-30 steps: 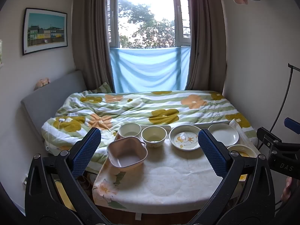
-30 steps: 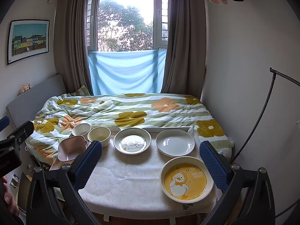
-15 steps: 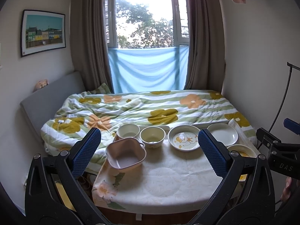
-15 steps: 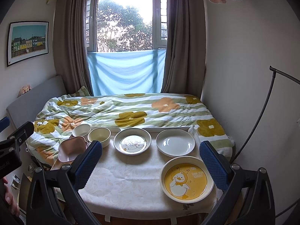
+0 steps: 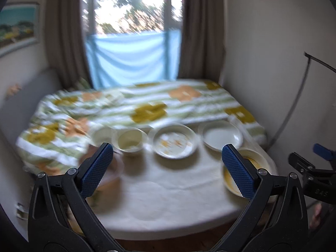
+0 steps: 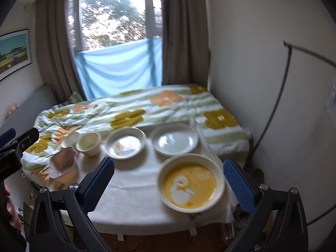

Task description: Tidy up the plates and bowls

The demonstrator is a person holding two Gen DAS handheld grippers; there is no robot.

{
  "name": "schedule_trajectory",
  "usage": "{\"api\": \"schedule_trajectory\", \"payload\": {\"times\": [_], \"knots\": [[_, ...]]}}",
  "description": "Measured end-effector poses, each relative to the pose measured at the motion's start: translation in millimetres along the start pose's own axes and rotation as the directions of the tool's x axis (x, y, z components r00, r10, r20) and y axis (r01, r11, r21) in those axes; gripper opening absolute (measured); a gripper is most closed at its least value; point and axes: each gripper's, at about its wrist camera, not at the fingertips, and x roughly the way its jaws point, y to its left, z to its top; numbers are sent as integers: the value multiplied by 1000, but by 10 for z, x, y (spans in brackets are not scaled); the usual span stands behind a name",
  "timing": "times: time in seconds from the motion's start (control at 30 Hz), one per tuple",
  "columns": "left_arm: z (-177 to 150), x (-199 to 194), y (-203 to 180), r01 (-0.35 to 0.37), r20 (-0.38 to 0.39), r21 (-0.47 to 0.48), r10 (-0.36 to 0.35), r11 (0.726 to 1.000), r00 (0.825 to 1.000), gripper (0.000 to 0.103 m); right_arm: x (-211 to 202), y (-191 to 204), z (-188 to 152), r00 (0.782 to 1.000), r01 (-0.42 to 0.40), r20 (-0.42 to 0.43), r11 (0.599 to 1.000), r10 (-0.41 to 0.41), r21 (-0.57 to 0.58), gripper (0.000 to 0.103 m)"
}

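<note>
Both grippers spread and empty, the right gripper (image 6: 168, 185) is nearer the yellow duck plate (image 6: 190, 185), with the left gripper (image 5: 167, 171) finding it at three o'clock.

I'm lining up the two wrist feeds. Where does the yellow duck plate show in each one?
Left wrist: yellow duck plate sits low right, mostly hidden behind the left tool's right finger.
Right wrist: it lies in full view, lower centre-right, between the right tool's fingers.
Shared landmark: the plain white plate just beyond it.
</note>
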Motion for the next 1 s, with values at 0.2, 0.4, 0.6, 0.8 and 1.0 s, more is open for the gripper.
{"api": "schedule_trajectory", "payload": {"times": [0.2, 0.4, 0.6, 0.8, 1.0], "knots": [[-147, 809, -494, 86, -177, 7, -84, 996, 981, 103, 598, -715, -213, 985, -48, -162, 996, 60, 78, 103], [-477, 1740, -913, 172, -369, -20, -167, 985, 914, 103, 1235, -1281, -543, 930, -149, -314, 976, 193, 160, 102], [-847, 2412, -1161, 195, -517, -31, -183, 980, 836, 89, 1756, -1524, -792, 861, -228, -418, 954, 291, 195, 73], [-1035, 2771, -1304, 222, -598, -8, -182, 975, 781, 61, 2032, -1607, -901, 823, -257, -459, 940, 335, 225, 56], [-1106, 2935, -1371, 245, -636, 6, -185, 970, 749, 30, 2169, -1627, -885, 817, -253, -467, 938, 339, 238, 32]]}}
